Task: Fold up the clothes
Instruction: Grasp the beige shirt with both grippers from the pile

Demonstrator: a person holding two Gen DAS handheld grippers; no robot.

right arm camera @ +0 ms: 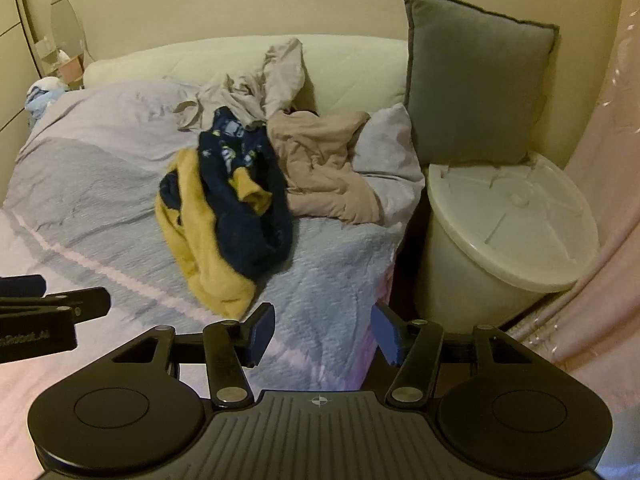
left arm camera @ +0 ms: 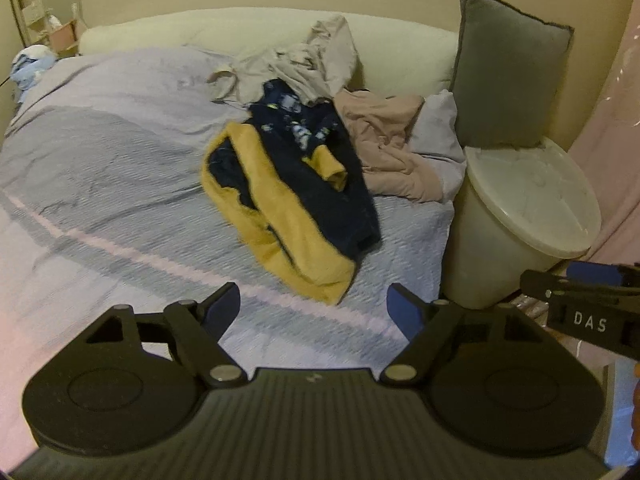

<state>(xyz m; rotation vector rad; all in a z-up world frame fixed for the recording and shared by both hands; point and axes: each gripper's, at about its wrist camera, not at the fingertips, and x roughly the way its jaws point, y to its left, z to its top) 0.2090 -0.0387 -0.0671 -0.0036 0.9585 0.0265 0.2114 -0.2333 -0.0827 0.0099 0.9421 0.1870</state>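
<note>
The left tongs (left arm camera: 316,312) stand wide apart with nothing between them, above the bed (left arm camera: 120,184), and the right tongs (right arm camera: 322,334) are likewise open and empty, at the bed's near right corner. Ahead of both, apart from them, lies a crumpled navy-and-yellow garment (left arm camera: 288,200) on the cover, nearer the right tongs in the right wrist view (its yellow hem just beyond the left blue pad). Behind it sit a beige garment (left arm camera: 296,64) and a pinkish one (left arm camera: 384,148), with a bin (left arm camera: 516,216) and a grey cushion (left arm camera: 508,68) to the right.
</note>
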